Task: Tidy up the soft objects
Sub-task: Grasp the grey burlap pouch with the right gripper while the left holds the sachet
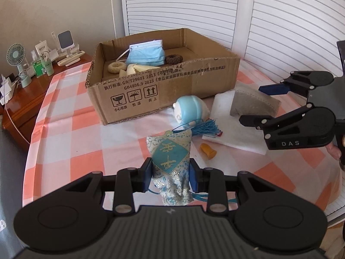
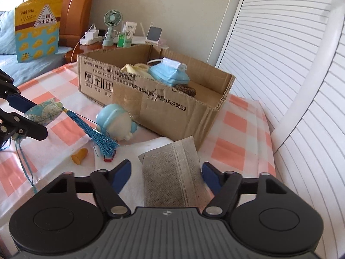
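The blue-and-silver brocade sachet [image 1: 170, 164] sits pinched between the two blue pads of the left gripper [image 1: 171, 173], which is closed onto its sides; the pouch stands roughly upright above the checked tablecloth [image 1: 71, 112], its turquoise diamond panel facing the camera. From its top a blue tassel [image 2: 101, 133] hangs down on a cord, its fringe trailing onto the white foam sheet [image 1: 235, 133] near a small red bead trim. Just beyond the sachet lies a pale blue round toy figure [image 1: 189, 110], tipped on its side against the front wall of the cardboard box [image 1: 151, 90]. A small orange rubber cone [image 1: 208, 150] lies on the cloth just beside the foam sheet's near edge. On that sheet rests a grey fabric pouch [image 2: 172, 177], and the right gripper [image 2: 167, 176] hovers over it with its fingers spread wide on either side, gripping nothing. Inside the box are a blue face mask [image 1: 145, 54], a brown scrunchie [image 1: 173, 59], a cream scrunchie [image 1: 116, 67] and a pale yellow cloth [image 1: 138, 69]. Behind the box, a wooden side table [image 1: 28, 95] carries a green desk fan [image 1: 16, 57] and small bottles, and white louvred doors [image 1: 280, 21] fill the background.
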A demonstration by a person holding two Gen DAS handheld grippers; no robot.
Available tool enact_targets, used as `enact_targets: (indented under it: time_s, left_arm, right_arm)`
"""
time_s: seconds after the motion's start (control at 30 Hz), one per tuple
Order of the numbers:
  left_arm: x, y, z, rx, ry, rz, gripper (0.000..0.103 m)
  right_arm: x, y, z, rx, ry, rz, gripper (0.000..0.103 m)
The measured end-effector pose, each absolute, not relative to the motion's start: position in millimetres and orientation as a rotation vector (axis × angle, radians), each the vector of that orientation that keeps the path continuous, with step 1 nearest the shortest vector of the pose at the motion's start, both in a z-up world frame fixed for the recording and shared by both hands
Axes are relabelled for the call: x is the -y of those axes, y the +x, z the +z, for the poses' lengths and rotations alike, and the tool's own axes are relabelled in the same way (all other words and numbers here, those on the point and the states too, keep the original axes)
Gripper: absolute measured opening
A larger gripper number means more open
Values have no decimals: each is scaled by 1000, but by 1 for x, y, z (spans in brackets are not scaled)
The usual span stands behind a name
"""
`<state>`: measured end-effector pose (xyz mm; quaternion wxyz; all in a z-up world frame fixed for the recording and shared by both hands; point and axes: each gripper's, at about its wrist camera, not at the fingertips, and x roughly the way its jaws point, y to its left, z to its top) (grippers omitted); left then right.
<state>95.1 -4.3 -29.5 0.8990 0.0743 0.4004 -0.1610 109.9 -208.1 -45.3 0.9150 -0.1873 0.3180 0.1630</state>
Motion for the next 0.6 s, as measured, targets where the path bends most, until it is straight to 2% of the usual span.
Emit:
enact_targets:
  time_s: [0.03, 0.1, 0.2, 0.3, 0.5, 0.6]
  left_arm:
    - [3, 95, -32, -833, 151, -332, 34]
    - [2, 96, -35, -835, 151, -333, 35]
    - [1, 97, -39, -843, 154, -332, 36]
    - [1, 99, -44, -857, 152, -333, 39]
    - [0, 100, -52, -874, 145, -325, 53]
    - [-1, 100, -54, -880, 134, -323, 54]
  right_arm:
    - [207, 112, -47, -662, -394, 336, 68]
    - [205, 113, -49, -670, -408, 323, 56]
    - [207, 108, -48, -678, -395, 312, 49]
    - [209, 99, -43, -686, -372, 324, 46]
    - [215, 86, -35, -716, -282, 387, 45]
    - [214, 88, -41, -724, -307, 360, 48]
